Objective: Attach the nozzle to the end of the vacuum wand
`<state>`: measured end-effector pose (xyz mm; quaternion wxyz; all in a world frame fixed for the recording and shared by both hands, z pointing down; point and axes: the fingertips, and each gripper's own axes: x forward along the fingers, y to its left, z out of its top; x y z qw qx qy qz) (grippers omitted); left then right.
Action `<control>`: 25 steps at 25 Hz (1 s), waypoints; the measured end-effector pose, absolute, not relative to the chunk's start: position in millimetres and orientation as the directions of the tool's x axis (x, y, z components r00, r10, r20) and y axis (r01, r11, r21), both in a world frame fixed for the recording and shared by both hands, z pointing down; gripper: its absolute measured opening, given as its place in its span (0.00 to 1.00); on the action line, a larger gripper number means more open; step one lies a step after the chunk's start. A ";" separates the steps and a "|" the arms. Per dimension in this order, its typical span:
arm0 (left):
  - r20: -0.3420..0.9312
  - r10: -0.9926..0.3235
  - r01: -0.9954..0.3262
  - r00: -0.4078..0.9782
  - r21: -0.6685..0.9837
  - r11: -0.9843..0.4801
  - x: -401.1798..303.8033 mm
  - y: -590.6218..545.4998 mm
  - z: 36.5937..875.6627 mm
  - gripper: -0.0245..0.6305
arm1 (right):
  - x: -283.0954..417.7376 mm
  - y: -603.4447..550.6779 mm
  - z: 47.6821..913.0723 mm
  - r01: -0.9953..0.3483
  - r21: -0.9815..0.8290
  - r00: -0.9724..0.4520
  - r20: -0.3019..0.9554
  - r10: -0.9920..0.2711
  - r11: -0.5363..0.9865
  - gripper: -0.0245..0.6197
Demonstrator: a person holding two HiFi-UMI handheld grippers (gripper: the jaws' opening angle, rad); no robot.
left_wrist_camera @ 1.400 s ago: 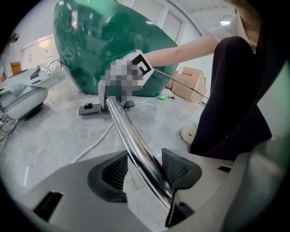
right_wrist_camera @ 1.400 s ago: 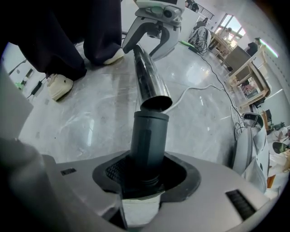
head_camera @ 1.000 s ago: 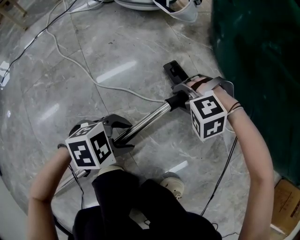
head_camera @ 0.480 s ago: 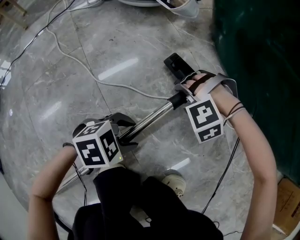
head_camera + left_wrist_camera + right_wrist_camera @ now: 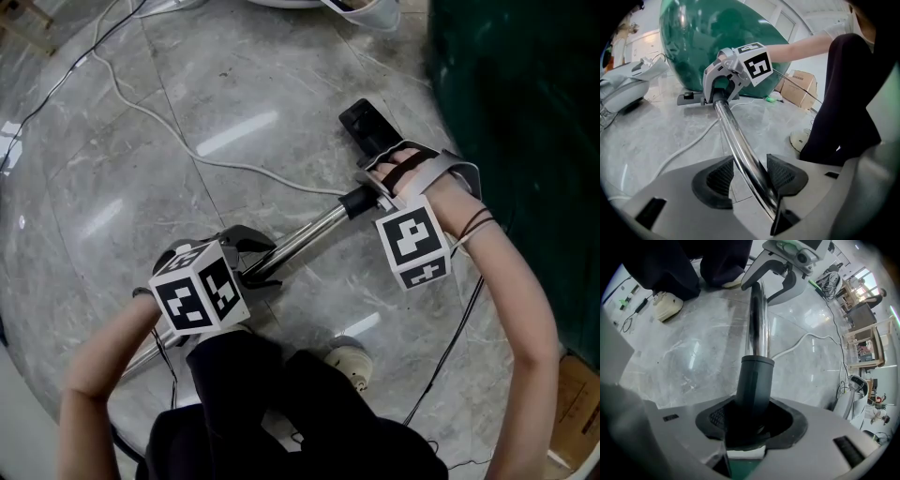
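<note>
Wand [image 5: 298, 240] slants over the marble floor [image 5: 225, 84], its chrome bare between the two grippers. Left gripper [image 5: 749, 176] takes it near the lower end. Its jaws are closing on the shaft, which runs slantwise between the ribbed pads [image 5: 723, 177] and seems to touch both. Right gripper [image 5: 752, 420] points steeply down and is clamped on the dark neck [image 5: 754, 380] of the nozzle [image 5: 367, 127]. The wand's upper end goes into that neck. The nozzle's flat black head shows just past the right hand [image 5: 412, 173]. White cable [image 5: 234, 169] lies on the floor near the wand, apart from it.
</note>
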<state>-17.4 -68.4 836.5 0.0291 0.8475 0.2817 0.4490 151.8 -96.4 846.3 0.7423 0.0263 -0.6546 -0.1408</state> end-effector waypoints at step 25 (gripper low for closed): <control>0.760 0.486 0.451 0.432 0.285 -0.846 -7.7 -89.4 837.5 0.39 | 144.9 -130.5 851.8 0.234 0.303 0.121 0.934 -0.336 0.924 0.34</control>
